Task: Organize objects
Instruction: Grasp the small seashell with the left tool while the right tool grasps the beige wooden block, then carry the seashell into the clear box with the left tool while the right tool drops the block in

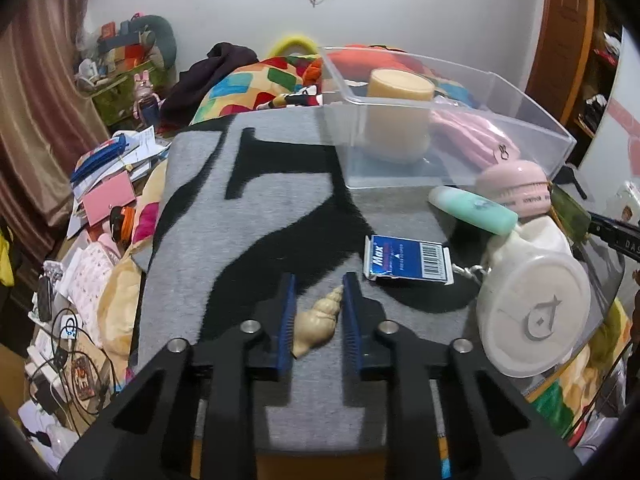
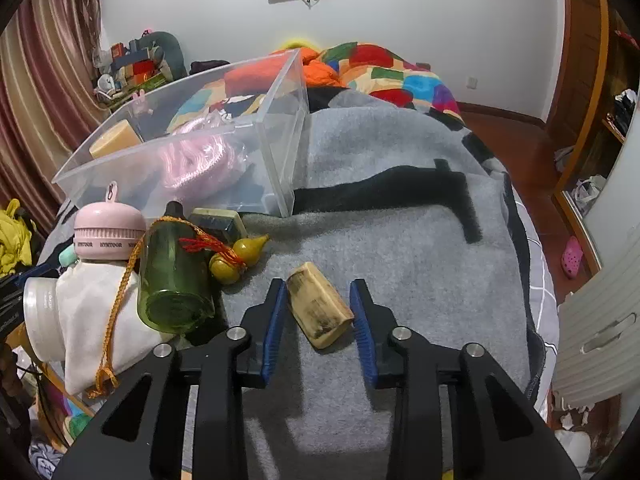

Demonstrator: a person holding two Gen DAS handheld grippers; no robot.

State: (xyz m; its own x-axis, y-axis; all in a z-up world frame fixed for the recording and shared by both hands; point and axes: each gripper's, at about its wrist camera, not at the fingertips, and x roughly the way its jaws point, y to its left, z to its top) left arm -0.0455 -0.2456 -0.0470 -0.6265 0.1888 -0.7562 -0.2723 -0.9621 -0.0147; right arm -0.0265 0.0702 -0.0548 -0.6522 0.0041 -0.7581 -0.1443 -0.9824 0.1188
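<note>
In the left wrist view a cream spiral seashell (image 1: 318, 322) lies on the grey and black blanket (image 1: 256, 216) between the blue pads of my left gripper (image 1: 319, 286), which is open around it. In the right wrist view a tan wooden block (image 2: 318, 309) lies on the blanket (image 2: 400, 240) between the pads of my right gripper (image 2: 319, 290), also open. A clear plastic bin (image 1: 532, 120) holds a yellow cylinder (image 1: 400, 110) and a pink item (image 1: 472, 136); the bin also shows in the right wrist view (image 2: 280, 152).
Beside the bin lie a blue card packet (image 1: 408, 259), a mint tube (image 1: 472, 209), a pink-lidded jar (image 1: 516, 188), a white jar (image 1: 532, 312), a green bottle (image 2: 172, 272) and yellow gourds (image 2: 236, 260). Papers and cables (image 1: 80, 260) clutter the left.
</note>
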